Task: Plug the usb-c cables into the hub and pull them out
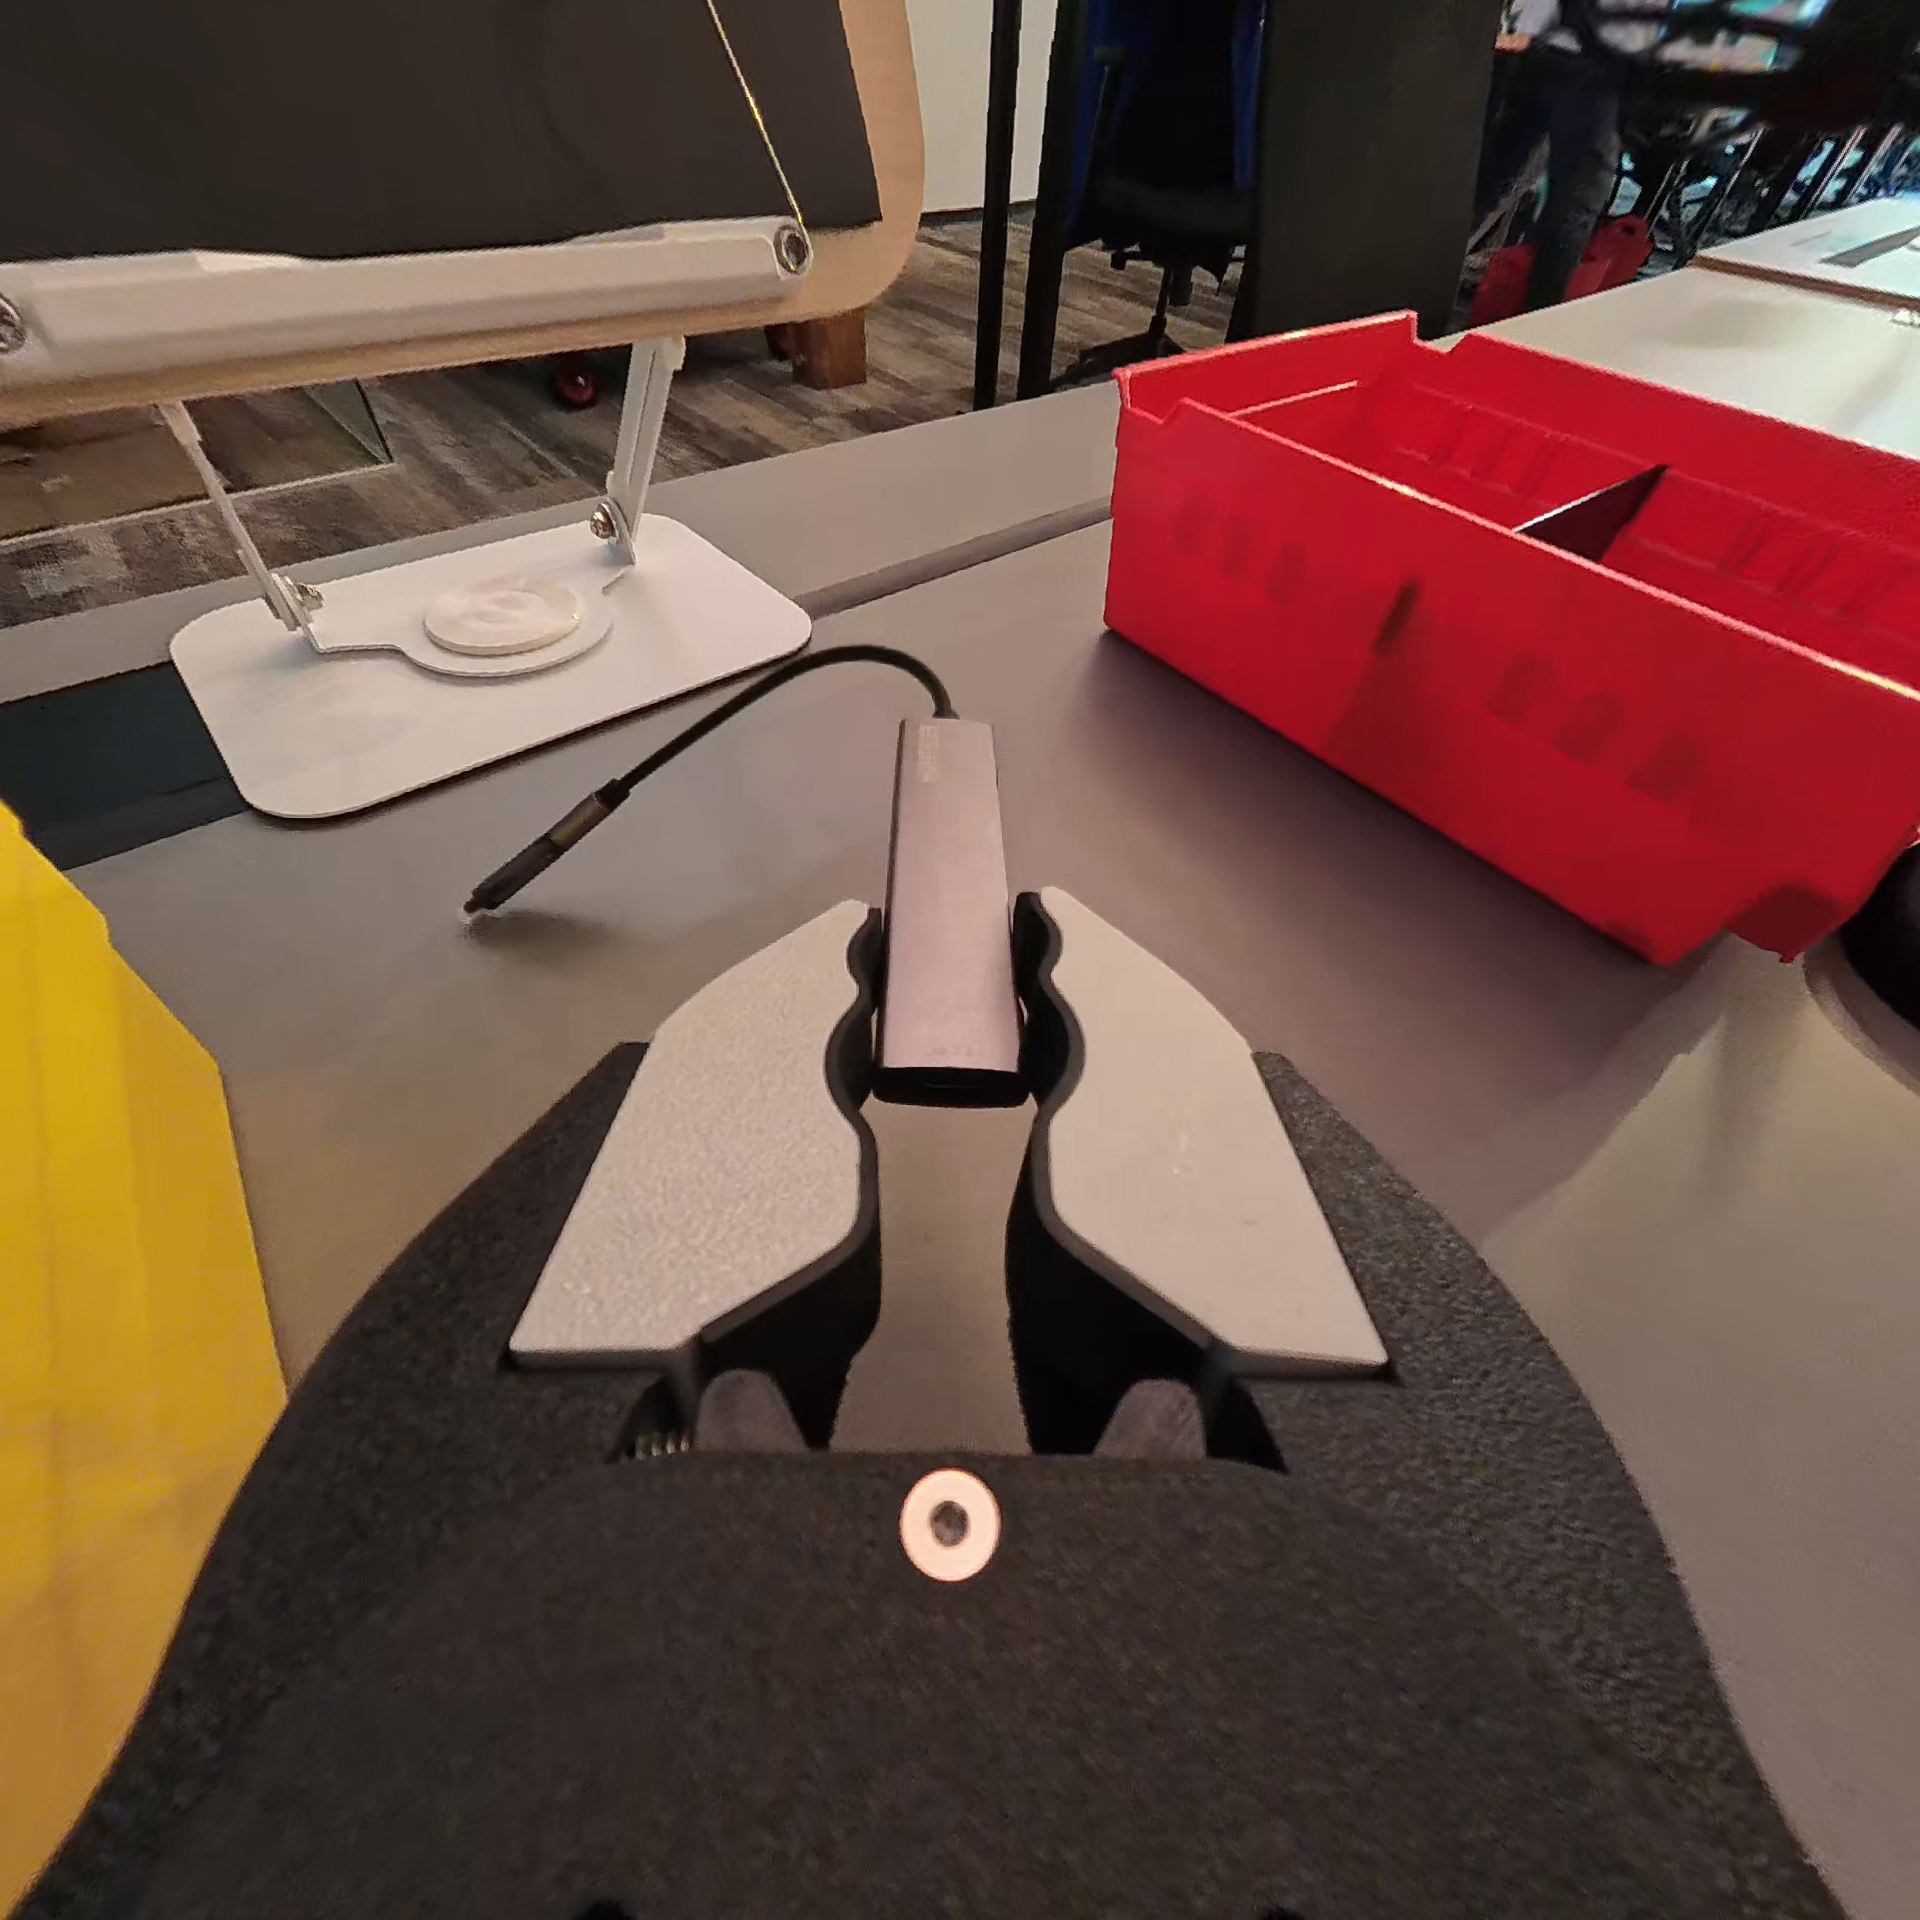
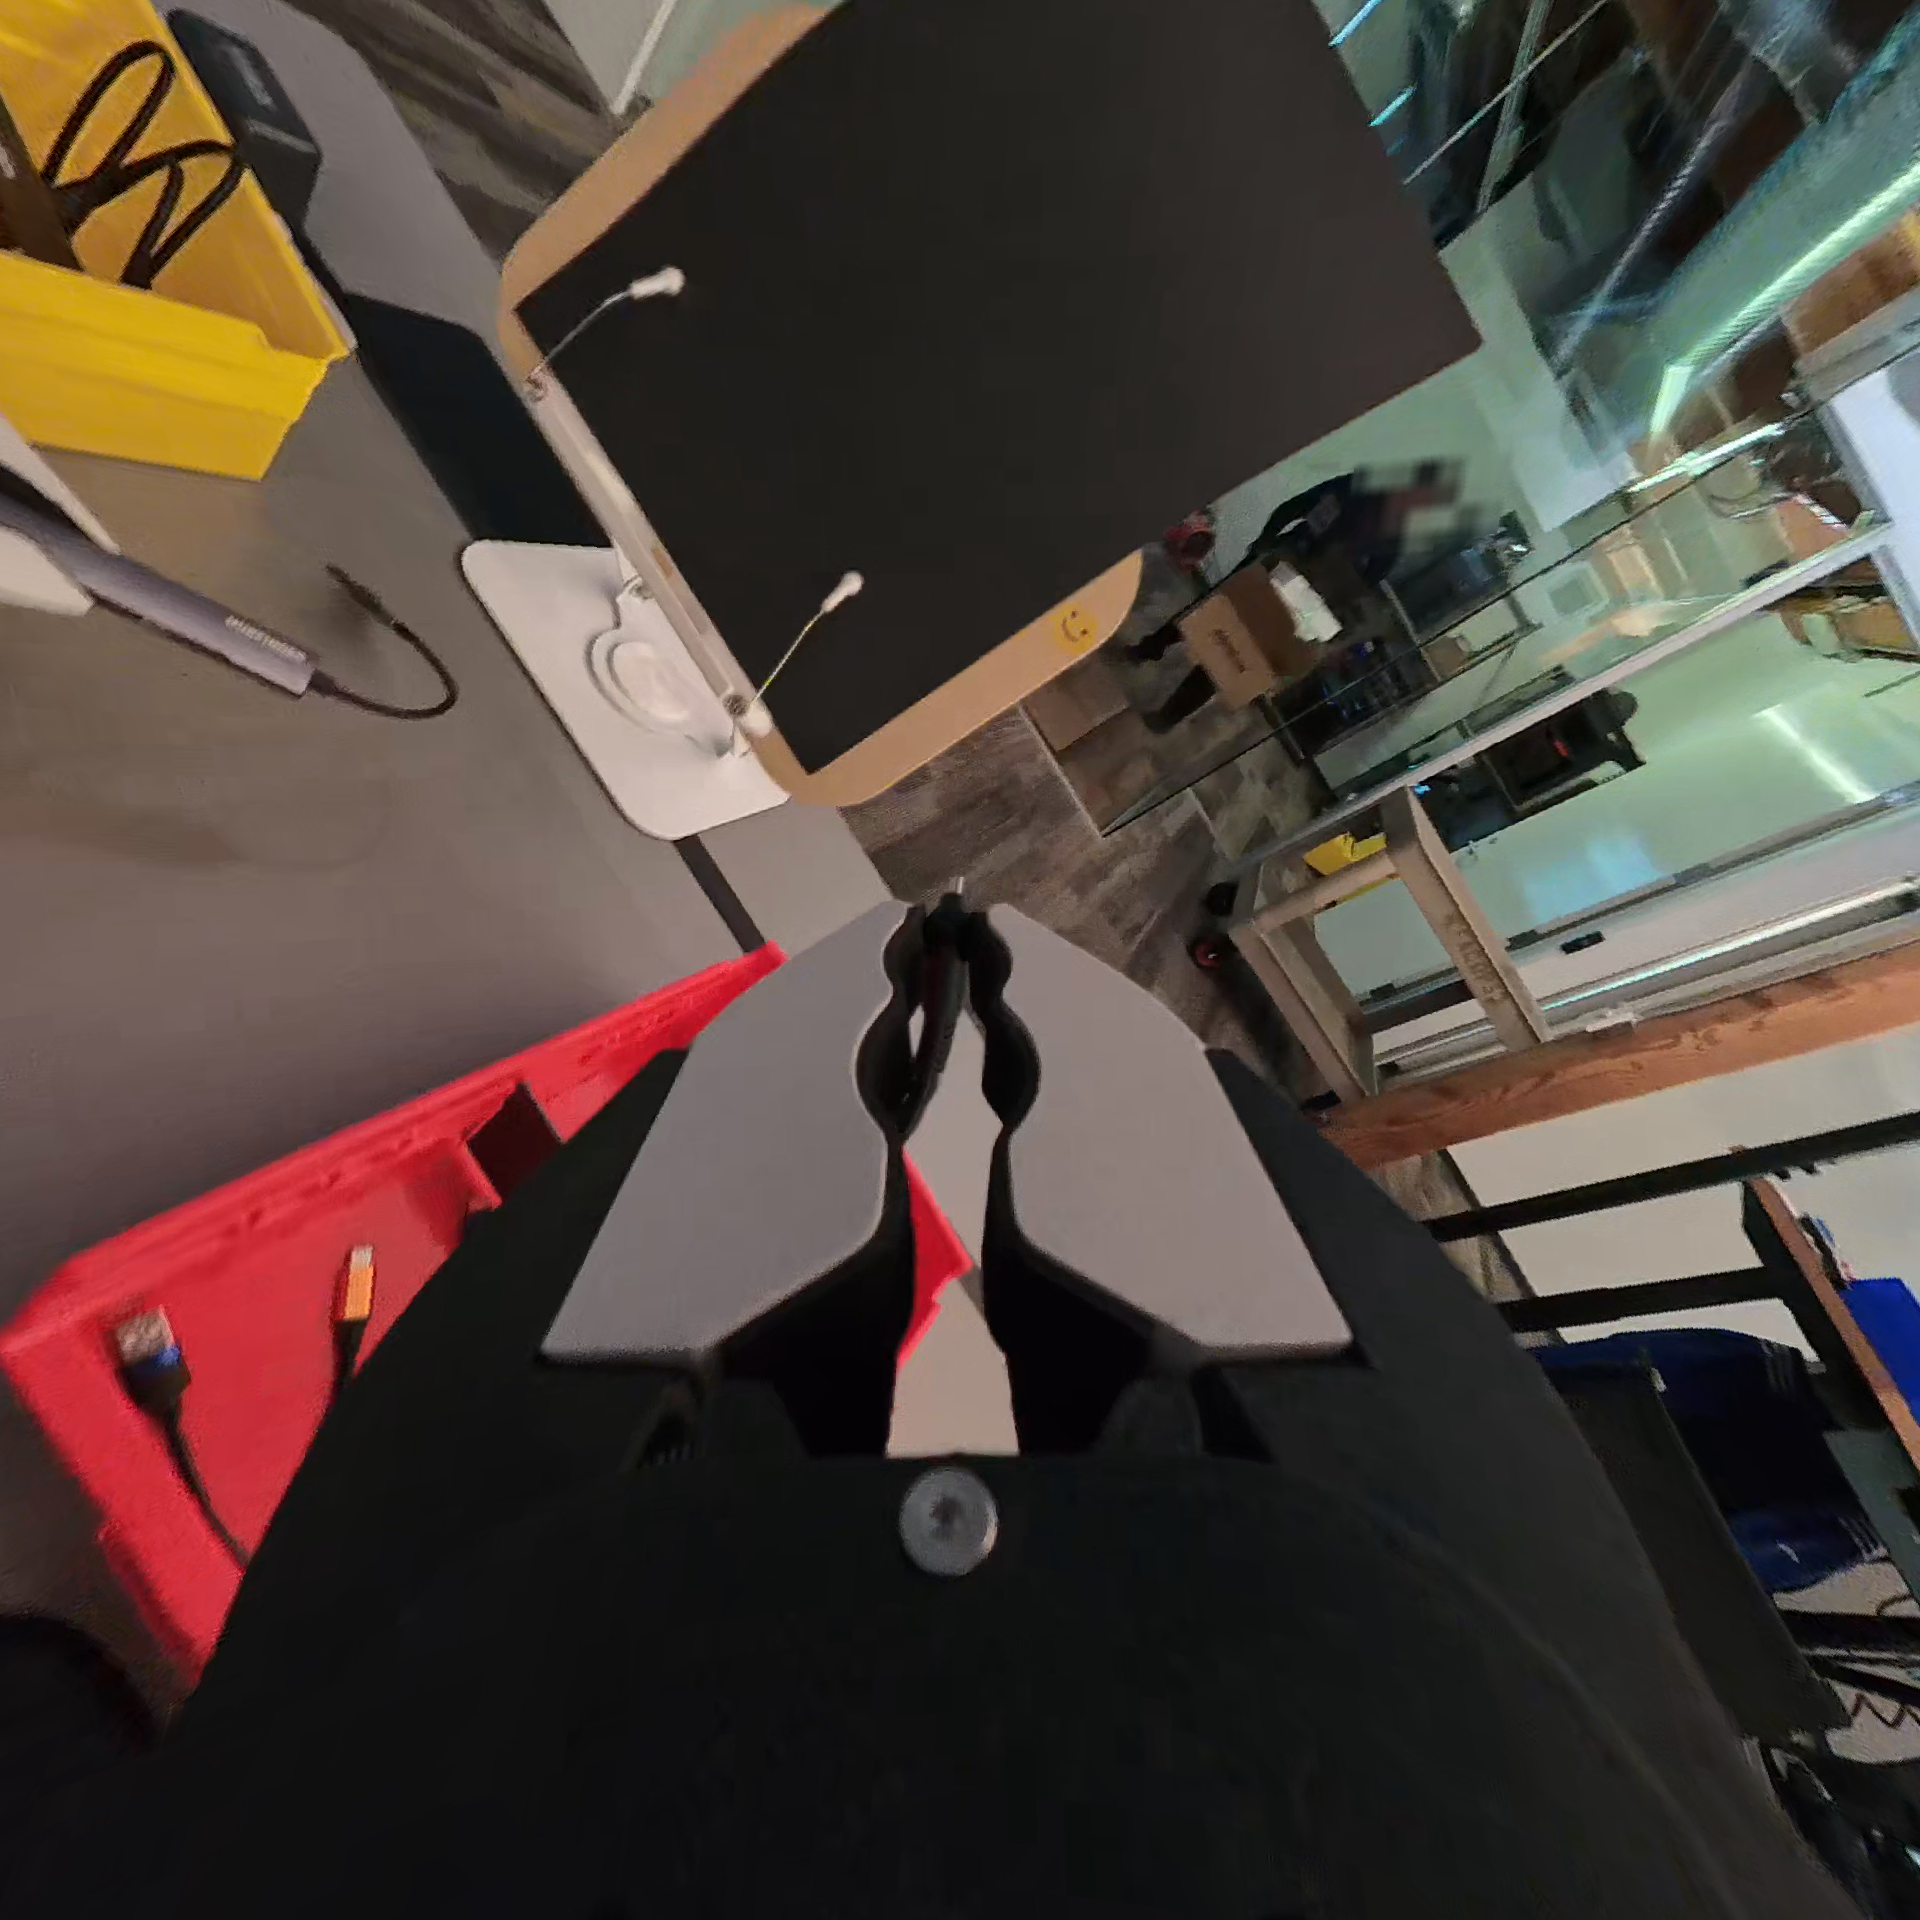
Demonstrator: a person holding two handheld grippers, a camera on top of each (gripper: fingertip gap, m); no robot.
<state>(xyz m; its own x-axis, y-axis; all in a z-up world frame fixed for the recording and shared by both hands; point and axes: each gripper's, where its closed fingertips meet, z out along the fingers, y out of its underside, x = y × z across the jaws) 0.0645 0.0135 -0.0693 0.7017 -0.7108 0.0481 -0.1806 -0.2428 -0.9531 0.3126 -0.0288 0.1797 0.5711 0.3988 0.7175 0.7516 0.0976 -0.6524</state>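
My left gripper point(image 1: 948, 935) is shut on the near end of a slim grey USB hub point(image 1: 943, 862), both pads against its sides. The hub points away over the grey table point(image 1: 1299, 1039); its short black tail cable point(image 1: 665, 769) curves left, with the plug tip on the table. The hub also shows at the left of the right wrist view point(image 2: 208, 629), with the left gripper point(image 2: 36, 551) at the edge. My right gripper point(image 2: 948, 925) is shut on a black USB-C cable plug point(image 2: 943, 961), whose metal tip pokes past the fingertips, held up above the red bin point(image 2: 364, 1226).
The red bin point(image 1: 1507, 644) stands to the right of the hub, with two loose cable plugs point(image 2: 145, 1340) inside. A white stand point(image 1: 488, 665) holding a dark board is at the back left. A yellow bin point(image 2: 135, 312) with black cables is on the left. The grippers' ends are close to 35 centimeters from one another.
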